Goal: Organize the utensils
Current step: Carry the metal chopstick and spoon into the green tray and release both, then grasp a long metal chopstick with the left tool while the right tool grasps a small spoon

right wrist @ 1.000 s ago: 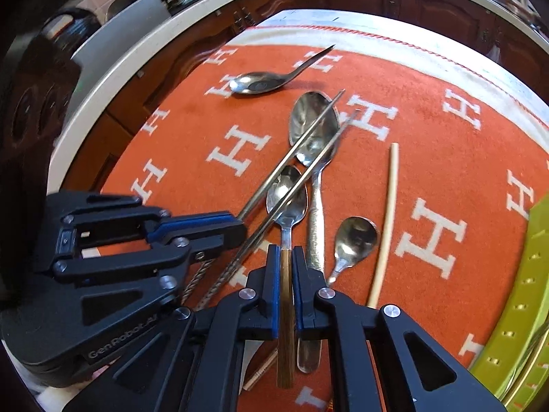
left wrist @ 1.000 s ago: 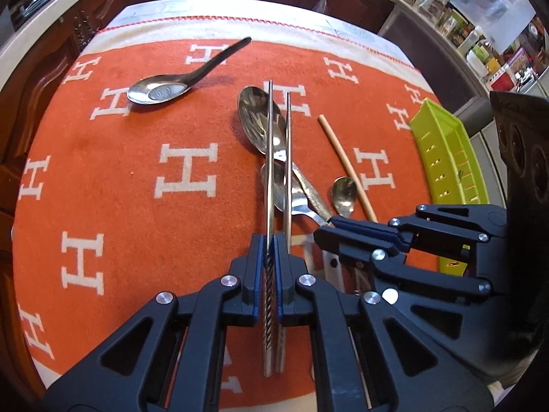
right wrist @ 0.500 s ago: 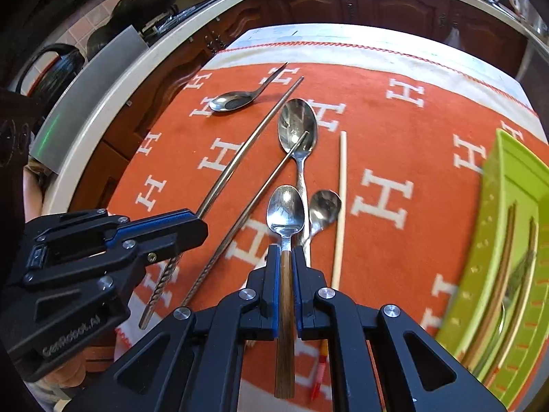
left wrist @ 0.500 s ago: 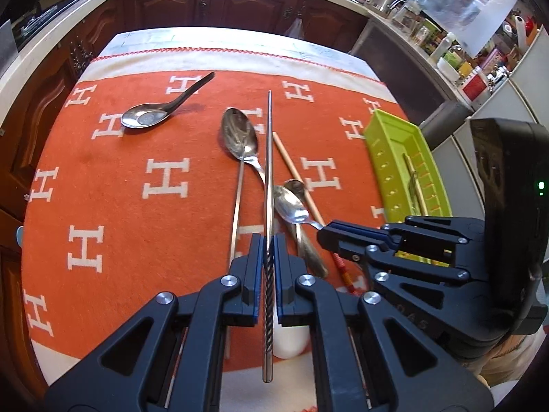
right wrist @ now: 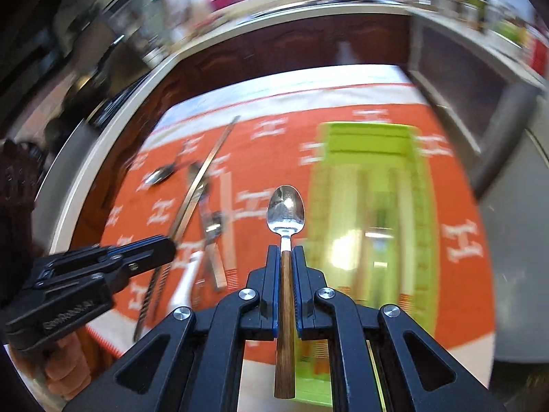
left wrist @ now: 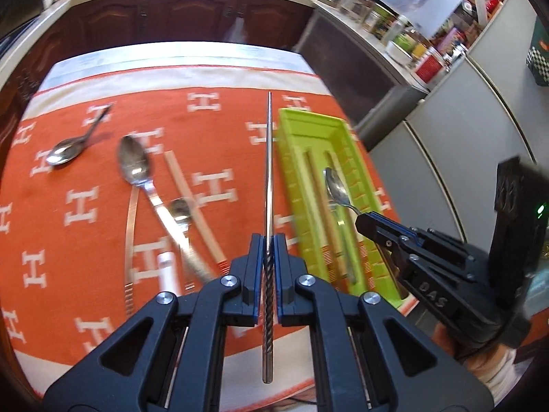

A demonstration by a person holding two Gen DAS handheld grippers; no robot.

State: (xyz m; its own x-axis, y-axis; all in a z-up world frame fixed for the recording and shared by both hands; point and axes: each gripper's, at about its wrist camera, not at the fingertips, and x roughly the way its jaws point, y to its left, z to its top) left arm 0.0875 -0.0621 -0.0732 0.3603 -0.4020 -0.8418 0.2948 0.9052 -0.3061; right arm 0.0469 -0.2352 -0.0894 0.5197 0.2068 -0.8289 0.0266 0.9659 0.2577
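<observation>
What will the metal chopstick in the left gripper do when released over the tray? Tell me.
The metal chopstick looks rigid, thin and smooth, so it would probably slide or roll. Its twisted end probably aids the left gripper's hold. The green tray's walls should contain it.

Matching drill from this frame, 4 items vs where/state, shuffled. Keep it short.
Things:
1. metal chopstick
2. wooden-handled spoon
3. green tray
4. pale wooden chopstick

Places/states:
A. lying loose on the orange cloth
B. clamped in the left gripper
C. on the cloth's right side, utensils already inside
D. clamped in the right gripper

Pairs: 1-B, 2-D, 3-C, 4-A
</observation>
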